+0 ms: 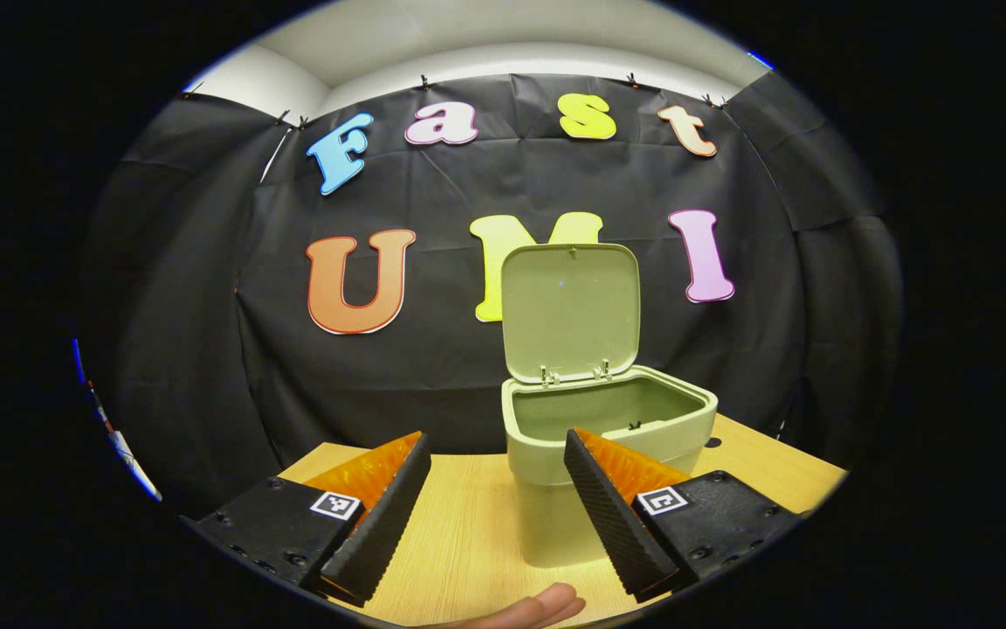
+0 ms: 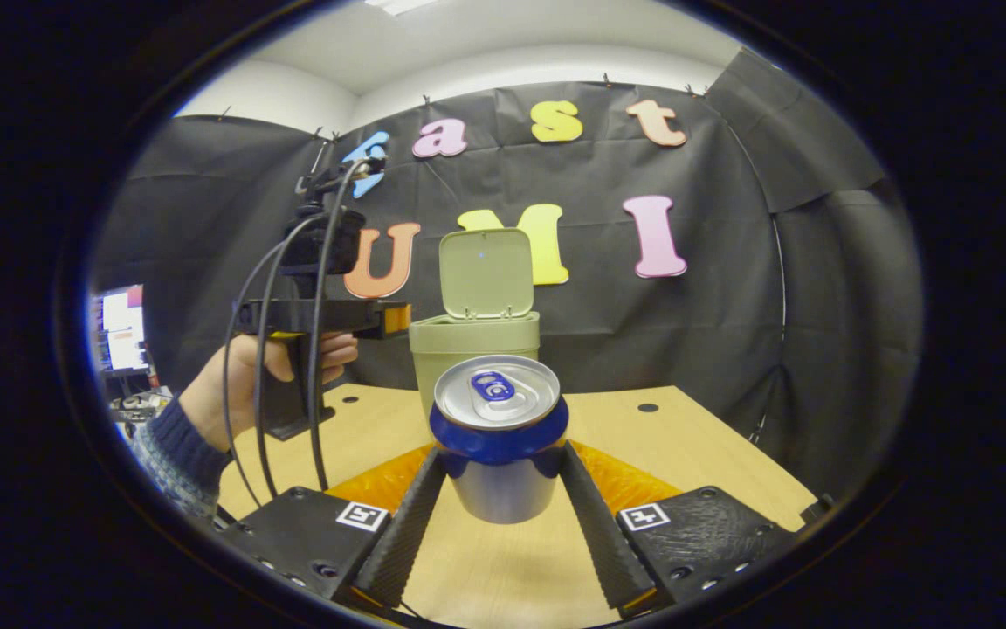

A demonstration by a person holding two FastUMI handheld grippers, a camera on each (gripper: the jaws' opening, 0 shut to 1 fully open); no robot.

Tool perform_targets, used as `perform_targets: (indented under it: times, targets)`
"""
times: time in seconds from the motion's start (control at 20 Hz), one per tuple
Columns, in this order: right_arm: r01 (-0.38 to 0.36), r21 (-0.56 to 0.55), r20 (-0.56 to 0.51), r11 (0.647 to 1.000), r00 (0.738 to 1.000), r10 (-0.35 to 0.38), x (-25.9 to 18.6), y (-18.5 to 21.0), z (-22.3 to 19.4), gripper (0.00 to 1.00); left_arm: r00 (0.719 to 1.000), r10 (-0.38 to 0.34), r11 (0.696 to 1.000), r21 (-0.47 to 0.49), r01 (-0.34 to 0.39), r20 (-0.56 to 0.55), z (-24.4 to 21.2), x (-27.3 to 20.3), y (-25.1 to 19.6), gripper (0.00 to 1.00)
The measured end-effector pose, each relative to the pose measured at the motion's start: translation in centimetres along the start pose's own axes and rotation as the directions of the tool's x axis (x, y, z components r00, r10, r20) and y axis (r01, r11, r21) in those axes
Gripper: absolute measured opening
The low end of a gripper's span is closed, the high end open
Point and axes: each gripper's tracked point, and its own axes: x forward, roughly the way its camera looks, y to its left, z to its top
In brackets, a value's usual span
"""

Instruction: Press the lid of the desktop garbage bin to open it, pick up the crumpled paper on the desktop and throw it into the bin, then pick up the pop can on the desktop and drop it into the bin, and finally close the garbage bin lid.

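Note:
The olive-green bin (image 1: 555, 489) stands on the wooden table (image 1: 468, 542) with its lid (image 1: 570, 310) swung upright. My left gripper (image 1: 497, 437) hangs open just in front of it, nothing between its fingers. In the right gripper view, my right gripper (image 2: 503, 454) is shut on a blue and silver pop can (image 2: 499, 476), upright with its tab on top, and the base looks clear of the table (image 2: 695, 445). The bin (image 2: 474, 349) is straight behind the can, lid (image 2: 485, 273) up. A hand holds the left gripper (image 2: 381, 319) beside the bin's left side.
A person's fingertip (image 1: 547, 607) shows at the bottom edge of the left gripper view. Cables (image 2: 267, 367) hang from the left gripper. Small dark holes (image 2: 647, 407) dot the tabletop. A screen (image 2: 123, 332) glows at far left beyond the table.

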Motion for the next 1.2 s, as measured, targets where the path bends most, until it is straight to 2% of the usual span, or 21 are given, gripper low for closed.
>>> perform_targets:
  times: [0.05, 0.25, 0.4, 0.55, 0.7, 0.75, 0.85, 0.9, 0.95, 1.0, 1.2]
  targets:
    - [0.009, 0.004, 0.004, 1.000, 1.000, -0.009, -0.1, 0.0, 0.0, 0.81, 1.000, 0.007, 1.000, -0.025, -0.007, -0.007, -0.5, -1.3, 0.3, 0.99]
    - [0.025, 0.019, 0.024, 0.999, 0.999, -0.026, -0.5, -0.1, 0.5, 0.81, 0.998, 0.044, 0.998, -0.054, -0.042, 0.036, -0.7, -6.0, 1.1, 0.99]
    - [0.023, 0.021, 0.017, 1.000, 1.000, -0.023, -0.6, 0.2, 0.1, 0.81, 0.999, 0.010, 0.997, -0.083, -0.007, 0.037, -1.8, -8.7, 0.6, 0.99]
    - [0.045, -0.012, 0.009, 0.999, 0.999, -0.045, -0.7, -0.4, -0.1, 0.81, 0.998, 0.012, 0.999, -0.044, -0.009, 0.055, -1.9, -11.0, 1.6, 0.99]
    - [0.030, -0.012, -0.004, 0.999, 1.000, -0.030, -0.9, -0.2, -0.2, 0.81, 1.000, 0.000, 0.998, -0.061, 0.002, 0.024, -3.5, -11.9, 2.0, 0.99]
    - [0.020, -0.008, -0.008, 1.000, 1.000, -0.020, -0.9, -0.2, 0.0, 0.81, 1.000, -0.013, 0.997, -0.071, 0.014, 0.014, -3.9, -12.1, 1.8, 0.95]
    - [0.008, -0.012, -0.015, 1.000, 1.000, -0.008, -0.5, -0.4, 0.6, 0.81, 1.000, -0.015, 0.997, -0.070, 0.016, 0.011, -4.3, -12.5, 2.0, 0.99]
    - [0.008, -0.013, -0.020, 1.000, 1.000, -0.008, -0.3, -0.7, 1.0, 0.81, 1.000, -0.019, 0.998, -0.054, 0.019, 0.011, -4.4, -12.6, 2.1, 0.94]
    - [0.006, -0.011, -0.024, 1.000, 1.000, -0.006, -0.1, -0.9, 1.4, 0.81, 1.000, -0.016, 0.999, -0.040, 0.017, 0.010, -4.5, -12.7, 2.3, 0.94]
    - [0.002, -0.005, -0.028, 1.000, 1.000, -0.002, 0.2, -0.9, 2.1, 0.81, 1.000, -0.011, 0.999, -0.033, 0.011, 0.016, -4.5, -12.7, 2.7, 0.99]
    - [-0.014, -0.024, -0.038, 1.000, 0.999, 0.013, 1.8, -0.6, 5.7, 0.81, 0.999, -0.045, 0.998, -0.052, 0.045, 0.010, -5.4, -13.1, 2.4, 0.99]
